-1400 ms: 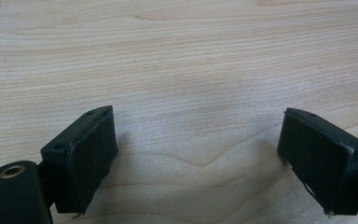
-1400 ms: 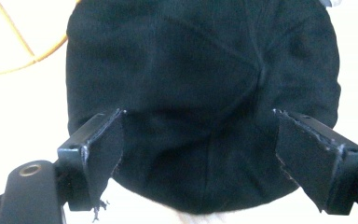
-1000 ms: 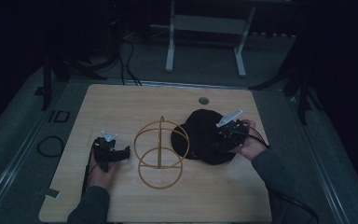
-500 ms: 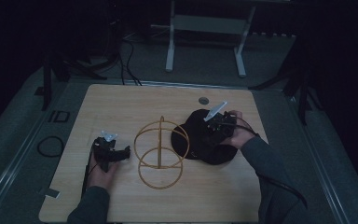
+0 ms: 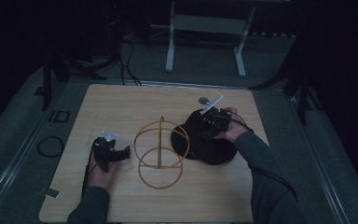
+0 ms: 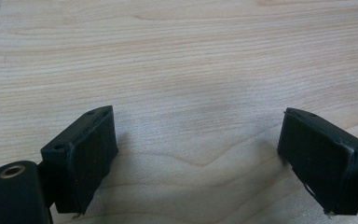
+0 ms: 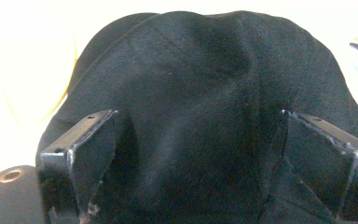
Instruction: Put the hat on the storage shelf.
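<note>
A black cloth cap [image 5: 207, 148] lies on the wooden table [image 5: 121, 107], right of centre. My right gripper [image 5: 204, 131] hovers over its far part, jaws spread wide with nothing between them. In the right gripper view the cap [image 7: 200, 70] bulges just beyond the open right gripper [image 7: 196, 158]. A gold wire frame of hoops [image 5: 160, 151] stands upright at mid-table, touching the cap's left side. My left gripper [image 5: 125, 152] rests low on the table to the left of the frame, open. In the left gripper view the left gripper [image 6: 198, 158] has bare wood [image 6: 191, 56] between its jaws.
A small grey disc [image 5: 203, 100] lies on the table beyond the cap. Dark floor with cables [image 5: 126, 51] and the legs of a grey stand [image 5: 205, 42] lie behind the table. A small label [image 5: 49, 192] sticks out at the table's near left corner.
My right gripper has moved left and a little farther away, from the cap's right edge to over its far part. The left gripper has stayed put.
</note>
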The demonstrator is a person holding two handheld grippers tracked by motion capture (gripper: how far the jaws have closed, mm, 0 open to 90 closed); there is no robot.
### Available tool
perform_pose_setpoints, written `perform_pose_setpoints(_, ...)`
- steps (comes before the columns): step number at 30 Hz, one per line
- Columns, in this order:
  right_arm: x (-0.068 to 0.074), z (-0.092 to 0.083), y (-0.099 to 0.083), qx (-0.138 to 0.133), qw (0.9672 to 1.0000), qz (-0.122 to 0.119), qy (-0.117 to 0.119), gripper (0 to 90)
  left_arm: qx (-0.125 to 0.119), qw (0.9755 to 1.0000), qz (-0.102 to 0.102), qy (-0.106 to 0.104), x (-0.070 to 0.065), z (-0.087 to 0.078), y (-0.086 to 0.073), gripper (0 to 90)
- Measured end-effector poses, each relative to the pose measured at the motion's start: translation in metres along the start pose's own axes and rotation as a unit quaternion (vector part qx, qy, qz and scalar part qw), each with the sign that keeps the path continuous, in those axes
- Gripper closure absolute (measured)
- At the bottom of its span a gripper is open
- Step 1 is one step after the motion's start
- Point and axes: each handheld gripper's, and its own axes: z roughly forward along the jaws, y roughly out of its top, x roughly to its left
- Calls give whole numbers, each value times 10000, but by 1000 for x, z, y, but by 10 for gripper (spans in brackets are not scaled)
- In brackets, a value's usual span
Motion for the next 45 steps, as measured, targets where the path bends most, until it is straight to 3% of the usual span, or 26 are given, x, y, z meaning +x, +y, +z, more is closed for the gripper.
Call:
perform_pose_setpoints(12,-11,22,2,196,9986,461,192,119,0,10000,0,0,0,0,0,113)
perform_pose_setpoints(18,-15,23,2,339,9966,636,391,310,0,10000,1,1,0,0,0,113)
perform_pose_setpoints(21,-15,22,3,449,9954,692,485,512,7,10000,8,1,0,0,0,113)
perform_pose_setpoints(25,-16,24,5,606,9939,741,539,657,10,10000,10,2,0,0,0,112)
perform_pose_setpoints(28,-15,24,5,565,9946,666,568,815,7,10000,10,1,0,0,0,112)
perform_pose_setpoints(35,-14,22,8,677,9943,581,586,855,7,10000,8,1,0,0,0,112)
perform_pose_setpoints(45,-14,7,10,604,9955,470,551,864,9,10000,11,2,0,0,0,113)
